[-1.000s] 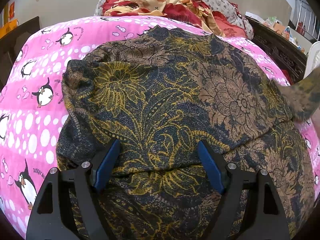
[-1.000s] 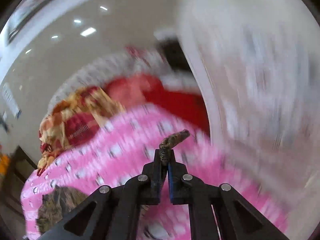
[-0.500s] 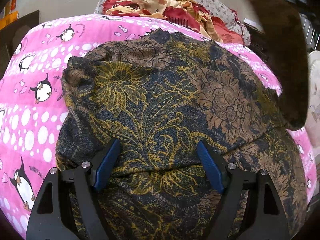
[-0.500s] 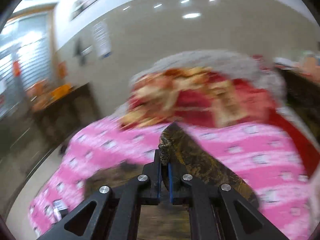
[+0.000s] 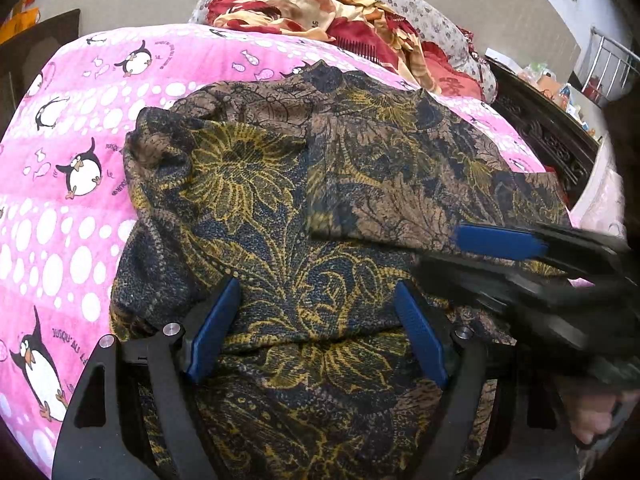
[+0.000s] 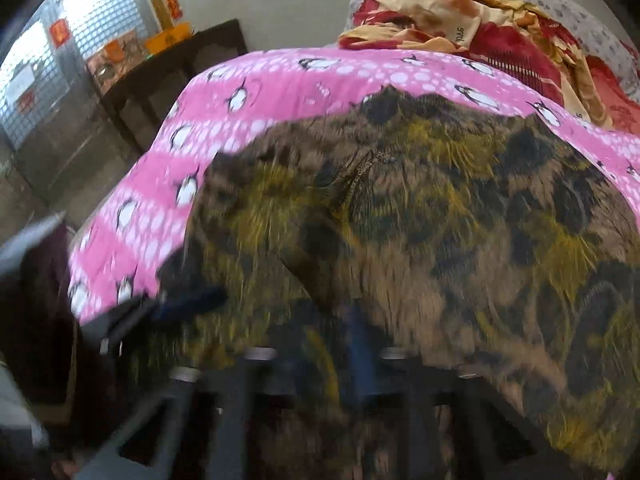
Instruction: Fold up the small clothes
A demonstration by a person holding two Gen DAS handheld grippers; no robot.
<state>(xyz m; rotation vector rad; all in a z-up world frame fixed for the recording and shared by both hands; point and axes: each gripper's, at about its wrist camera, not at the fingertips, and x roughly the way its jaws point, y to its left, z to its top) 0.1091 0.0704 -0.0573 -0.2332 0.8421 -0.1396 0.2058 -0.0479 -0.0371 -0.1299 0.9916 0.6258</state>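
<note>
I read the patterned garment [image 5: 288, 216] as thin, soft and light: it lies spread on the pink penguin bedspread [image 5: 80, 128], rumpled at its left edge, with one brown flap [image 5: 400, 184] already laid across its right half. It should drape and slide rather than hold a crease, so I would pinch at a hem or a folded edge, not mid-panel, where only a loose bunch would come up. My left tongs [image 5: 316, 332] stand wide apart over the near part of the cloth, clamping nothing. My right tongs [image 5: 452, 256], coming in low from the right, have just been opening; their pads look parted and free of the flap, though blur hides the detail.
</note>
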